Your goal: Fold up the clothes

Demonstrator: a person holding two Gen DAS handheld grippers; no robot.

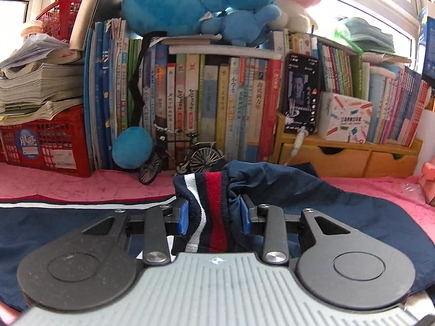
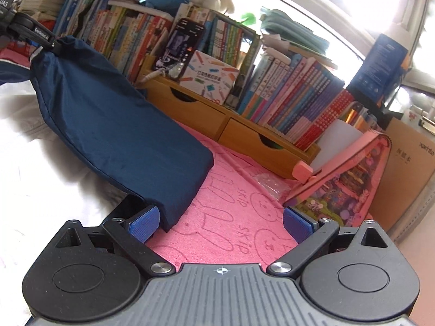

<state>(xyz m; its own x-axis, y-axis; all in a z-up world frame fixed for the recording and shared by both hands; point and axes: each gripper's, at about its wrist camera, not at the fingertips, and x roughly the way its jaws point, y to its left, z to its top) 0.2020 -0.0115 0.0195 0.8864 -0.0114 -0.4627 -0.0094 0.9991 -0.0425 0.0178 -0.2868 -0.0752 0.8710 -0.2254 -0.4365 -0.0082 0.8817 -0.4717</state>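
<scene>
A navy jacket (image 1: 353,217) lies on the pink cloth (image 1: 81,187). Its striped knit cuff (image 1: 212,190), white, red and navy, is bunched between the blue pads (image 1: 182,214) of my left gripper (image 1: 214,212), which is shut on it. In the right wrist view the navy sleeve (image 2: 117,125) stretches from that left gripper (image 2: 46,40) at the top left down to my right gripper (image 2: 220,224). The right gripper is open above the pink cloth (image 2: 231,244). The sleeve's lower edge sits just inside its left pad (image 2: 142,224), which does not press on it.
A wall of books (image 1: 217,103) backs the surface, with plush toys (image 1: 190,2) on top. Close behind the jacket stand a model bicycle (image 1: 179,157), a wooden drawer unit (image 2: 244,130) with a phone (image 2: 179,46), red crates (image 1: 46,146) and a pink stand (image 2: 353,157).
</scene>
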